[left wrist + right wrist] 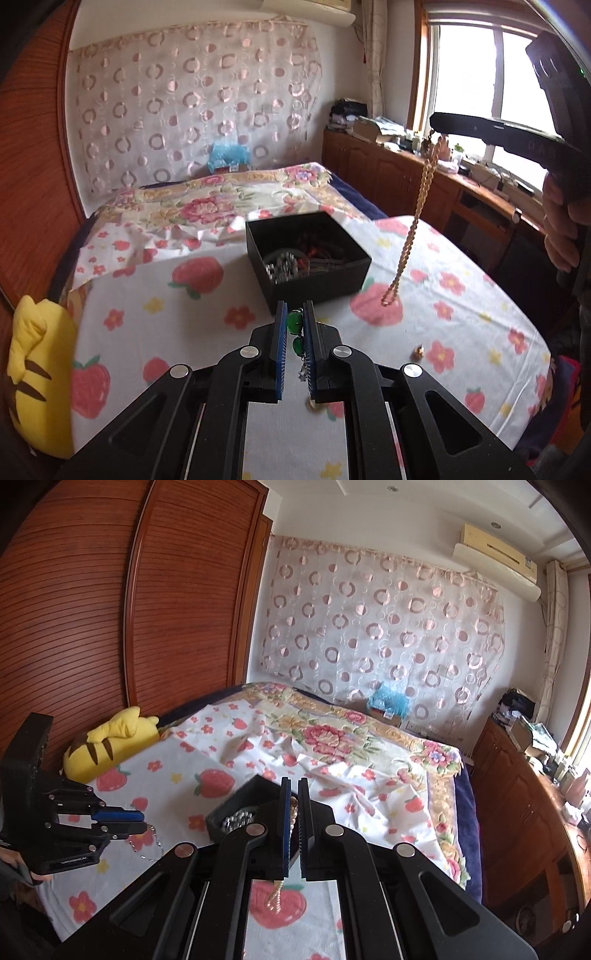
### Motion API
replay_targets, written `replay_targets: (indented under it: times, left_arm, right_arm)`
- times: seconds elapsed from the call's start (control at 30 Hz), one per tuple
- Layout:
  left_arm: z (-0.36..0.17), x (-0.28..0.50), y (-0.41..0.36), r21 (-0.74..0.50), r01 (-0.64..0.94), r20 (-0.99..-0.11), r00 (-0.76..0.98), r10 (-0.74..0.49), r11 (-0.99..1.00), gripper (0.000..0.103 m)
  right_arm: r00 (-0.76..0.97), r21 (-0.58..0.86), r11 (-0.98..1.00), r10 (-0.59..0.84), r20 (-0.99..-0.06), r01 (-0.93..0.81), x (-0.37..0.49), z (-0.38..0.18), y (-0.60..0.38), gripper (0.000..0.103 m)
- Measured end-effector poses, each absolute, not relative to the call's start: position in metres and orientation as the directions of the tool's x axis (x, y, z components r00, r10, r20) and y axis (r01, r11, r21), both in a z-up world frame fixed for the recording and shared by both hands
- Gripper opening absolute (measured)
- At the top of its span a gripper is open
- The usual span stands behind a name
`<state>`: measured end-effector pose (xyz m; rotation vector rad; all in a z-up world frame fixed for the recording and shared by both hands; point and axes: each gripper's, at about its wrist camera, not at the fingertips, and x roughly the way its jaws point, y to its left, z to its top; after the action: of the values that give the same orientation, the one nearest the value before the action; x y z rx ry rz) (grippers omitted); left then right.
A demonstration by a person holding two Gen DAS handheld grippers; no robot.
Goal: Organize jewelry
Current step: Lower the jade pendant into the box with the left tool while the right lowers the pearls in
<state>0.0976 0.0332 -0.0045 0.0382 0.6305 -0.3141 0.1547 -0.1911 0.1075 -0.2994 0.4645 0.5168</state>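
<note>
A: How is the gold chain (410,229) oriented?

B: It is hung almost vertically from the tip of the right gripper (437,127), its long axis running from about 1 o'clock down to 7 o'clock in the left wrist view. Its lower end is seen over a printed strawberry on the white bedsheet (184,332); whether it touches the cloth cannot be told. In the right wrist view the chain is pinched between narrowly set jaws, and its tail is seen below them.

A: And the other tool?

B: The left gripper (295,332) is closed narrowly on a green-stone piece (294,321), from which a fine silver chain is dangled, as seen at 9 o'clock in the right wrist view.

A: What room is left around the edges?

B: Open sheet is seen at 3 o'clock and 9 o'clock of the black box (308,254). A yellow plush toy (40,373) is lain at the bed's edge at 8 o'clock, and a small gold item (418,351) is left on the sheet at 4 o'clock.

A: What is held in the box?

B: It is open-topped and is set just beyond the left gripper's tips; silver beaded pieces and darker reddish items are heaped inside.
</note>
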Motion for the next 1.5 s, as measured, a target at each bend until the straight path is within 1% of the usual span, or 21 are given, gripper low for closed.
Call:
replay_targets:
  times: [0.2,0.57,0.73,0.93,1.07,1.23,1.37,1.5]
  left_arm:
    - [0.013,0.125,0.038,-0.077,0.27,-0.561,0.784,-0.266,0.96,0.008]
    - [0.017,0.156,0.037,-0.063,0.235,-0.58,0.782,-0.227,0.97,0.008]
    - [0.028,0.166,0.03,-0.05,0.244,-0.573,0.787,-0.228,0.968,0.008]
    - [0.038,0.181,0.019,-0.038,0.251,-0.569,0.791,-0.227,0.967,0.008]
    - [0.033,0.193,0.014,-0.043,0.256,-0.576,0.783,-0.233,0.966,0.008]
    - [0.023,0.208,0.008,-0.068,0.254,-0.593,0.768,-0.244,0.965,0.008]
    - [0.013,0.215,0.0,-0.063,0.247,-0.606,0.76,-0.234,0.967,0.008]
    - [0.005,0.22,-0.006,-0.058,0.244,-0.615,0.755,-0.228,0.968,0.008]
  right_arm:
    - [0.798,-0.16,0.844,0.399,-0.453,-0.513,0.173,0.13,-0.181,0.004]
    - [0.802,-0.111,0.861,0.405,-0.44,-0.496,0.213,0.146,-0.166,0.004]
    - [0.784,-0.111,0.864,0.383,-0.489,-0.491,0.226,0.122,-0.162,0.004]
    - [0.717,-0.031,0.873,0.379,-0.585,-0.486,0.246,0.07,-0.167,0.004]
    - [0.665,0.044,0.868,0.41,-0.624,-0.494,0.252,0.043,-0.168,0.005]
    - [0.652,0.041,0.863,0.41,-0.637,-0.503,0.247,0.029,-0.168,0.005]
    - [0.649,0.067,0.861,0.428,-0.629,-0.504,0.244,0.03,-0.181,0.005]
    - [0.658,0.051,0.861,0.424,-0.623,-0.506,0.239,0.033,-0.19,0.005]
